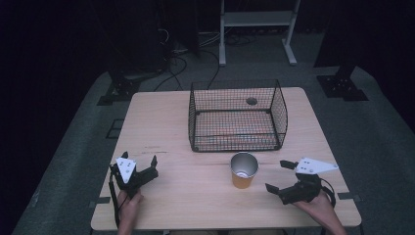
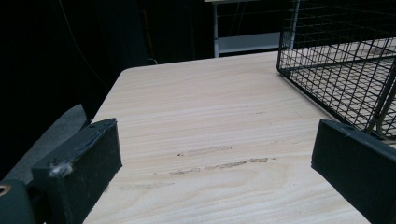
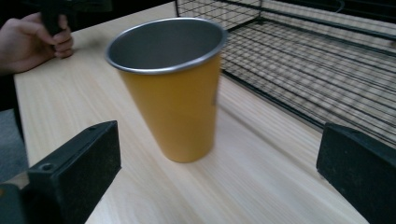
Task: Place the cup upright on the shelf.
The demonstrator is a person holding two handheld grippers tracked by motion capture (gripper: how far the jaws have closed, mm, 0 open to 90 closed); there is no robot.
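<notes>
An orange cup (image 1: pixel 243 170) with a silver inside stands upright on the wooden table (image 1: pixel 186 127), just in front of a black wire basket (image 1: pixel 237 116). My right gripper (image 1: pixel 278 176) is open to the cup's right, its jaws pointing at it. In the right gripper view the cup (image 3: pixel 173 88) stands ahead between the wide-apart jaws, untouched. My left gripper (image 1: pixel 141 161) is open at the table's front left, holding nothing. Bare wood lies between its jaws in the left gripper view, with the basket (image 2: pixel 345 60) at the right.
The basket looks empty; a round hole (image 1: pixel 251 101) in the tabletop shows through its mesh. A white metal stand (image 1: pixel 257 27) and cables lie on the floor beyond the table. The other hand (image 3: pixel 35 39) appears at the far left in the right gripper view.
</notes>
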